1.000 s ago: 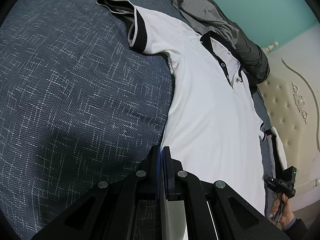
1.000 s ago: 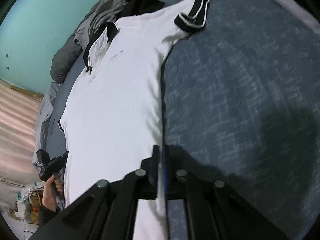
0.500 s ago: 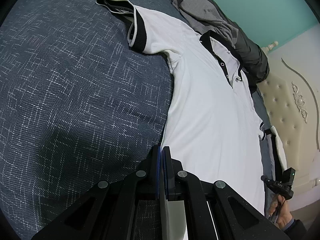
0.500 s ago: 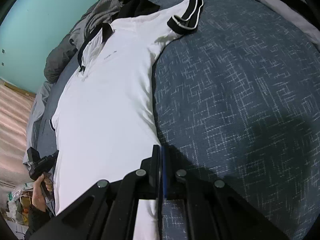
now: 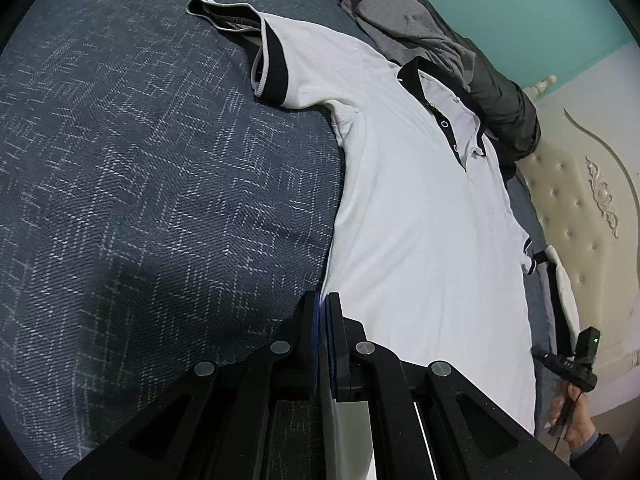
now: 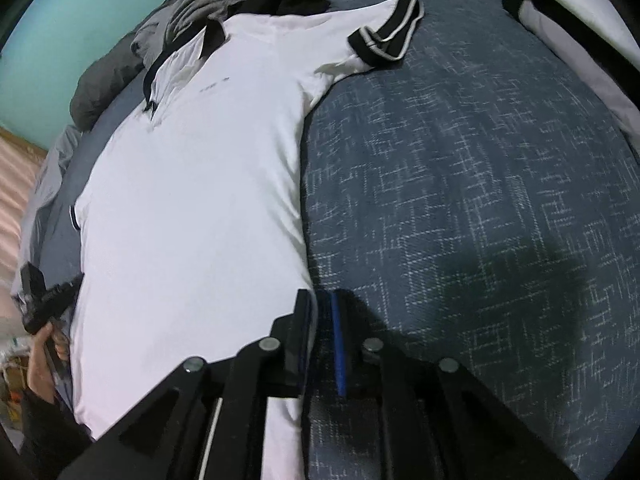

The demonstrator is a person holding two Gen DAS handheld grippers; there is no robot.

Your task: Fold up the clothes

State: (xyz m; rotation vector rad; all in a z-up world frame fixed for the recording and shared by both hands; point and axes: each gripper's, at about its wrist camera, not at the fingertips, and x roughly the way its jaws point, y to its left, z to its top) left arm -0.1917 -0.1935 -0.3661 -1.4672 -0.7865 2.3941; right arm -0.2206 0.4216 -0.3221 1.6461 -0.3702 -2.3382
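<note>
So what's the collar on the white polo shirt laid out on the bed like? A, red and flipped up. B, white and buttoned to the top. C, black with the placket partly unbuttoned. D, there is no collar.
C: the white polo shirt has a black collar, and its placket lies open, with loose buttons showing along the dark edge.

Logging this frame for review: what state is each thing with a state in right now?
White polo shirt: spread flat, front up, unfolded, collar buttons undone.
Near sleeve: stretched out sideways, not folded in.
Left gripper: shut at the shirt's side edge.
Right gripper: jaws opening, straddling the shirt's other side edge.
Grey clothes: crumpled in a heap beyond the collar.
</note>
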